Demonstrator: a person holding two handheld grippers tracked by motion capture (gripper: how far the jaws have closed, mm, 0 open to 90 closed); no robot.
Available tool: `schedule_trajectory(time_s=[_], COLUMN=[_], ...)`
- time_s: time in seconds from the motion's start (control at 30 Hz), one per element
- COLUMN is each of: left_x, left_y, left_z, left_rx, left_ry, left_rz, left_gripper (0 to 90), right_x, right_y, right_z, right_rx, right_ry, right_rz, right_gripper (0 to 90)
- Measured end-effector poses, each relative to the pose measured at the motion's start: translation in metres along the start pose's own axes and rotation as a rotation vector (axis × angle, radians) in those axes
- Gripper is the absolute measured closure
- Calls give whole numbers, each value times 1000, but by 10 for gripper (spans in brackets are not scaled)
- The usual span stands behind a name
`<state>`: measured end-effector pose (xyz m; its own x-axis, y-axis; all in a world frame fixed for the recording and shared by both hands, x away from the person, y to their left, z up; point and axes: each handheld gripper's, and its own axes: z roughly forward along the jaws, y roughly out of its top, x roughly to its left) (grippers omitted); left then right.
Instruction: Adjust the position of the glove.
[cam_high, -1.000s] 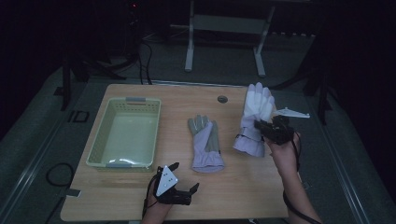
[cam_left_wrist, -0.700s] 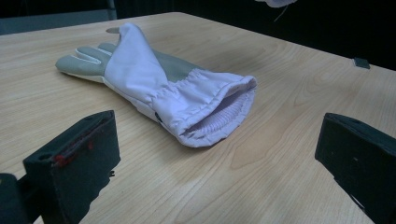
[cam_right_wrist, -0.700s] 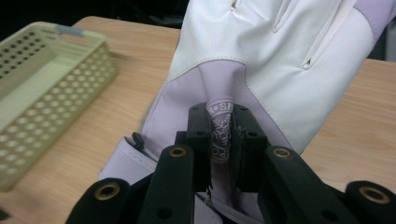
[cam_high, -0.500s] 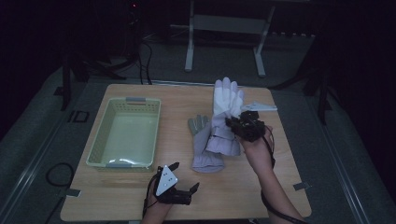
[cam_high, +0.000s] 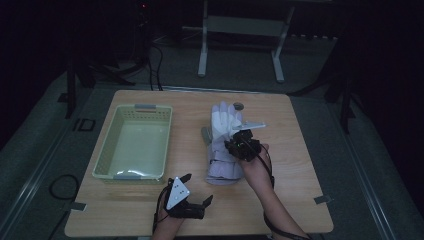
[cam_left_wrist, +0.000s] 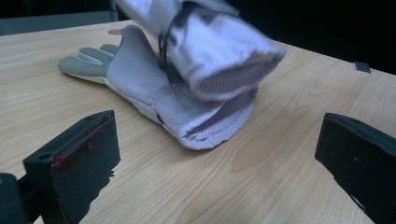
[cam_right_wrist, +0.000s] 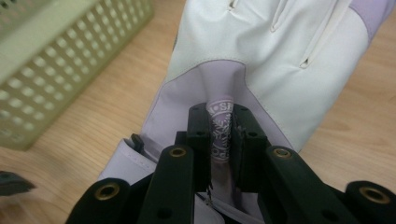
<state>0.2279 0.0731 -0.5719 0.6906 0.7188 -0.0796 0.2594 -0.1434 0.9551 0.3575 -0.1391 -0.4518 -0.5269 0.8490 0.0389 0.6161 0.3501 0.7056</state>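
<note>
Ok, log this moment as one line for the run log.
right gripper: shut on white-and-lilac fabric glove, over grey-palmed lilac glove | left gripper: open, idle near table edge | pale green perforated plastic basket: empty

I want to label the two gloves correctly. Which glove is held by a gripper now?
The white glove, pinched by the right gripper and held above the other. The grey-fingered glove lies flat on the table, untouched.

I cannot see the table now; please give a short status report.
Right hand-held gripper shut on white glove, above second glove. Left hand-held gripper open, idle. Basket beside, nothing blocking.
</note>
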Motion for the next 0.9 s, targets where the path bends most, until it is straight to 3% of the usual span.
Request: schedule_trajectory(time_s=[0.13,0.37,0.63,0.8,0.9], left_x=[0,0,0,2,3], left_y=[0,0,0,0,0], left_z=[0,0,0,0,0], left_rx=[1,1,3,5,5], left_ry=[1,-1,-1,-2,-7], left_rz=[6,5,2,-5,-16], left_gripper=[0,0,0,0,0], right_x=[-1,-1,2,0,-3], right_y=[-6,-8,-11,-12,-13], right_z=[26,43,57,61,54], right_rx=[65,96,113,118,82], right_ry=[8,7,15,23,76], right_rz=[8,41,33,29,9], right_gripper=[796,793,767,691,565])
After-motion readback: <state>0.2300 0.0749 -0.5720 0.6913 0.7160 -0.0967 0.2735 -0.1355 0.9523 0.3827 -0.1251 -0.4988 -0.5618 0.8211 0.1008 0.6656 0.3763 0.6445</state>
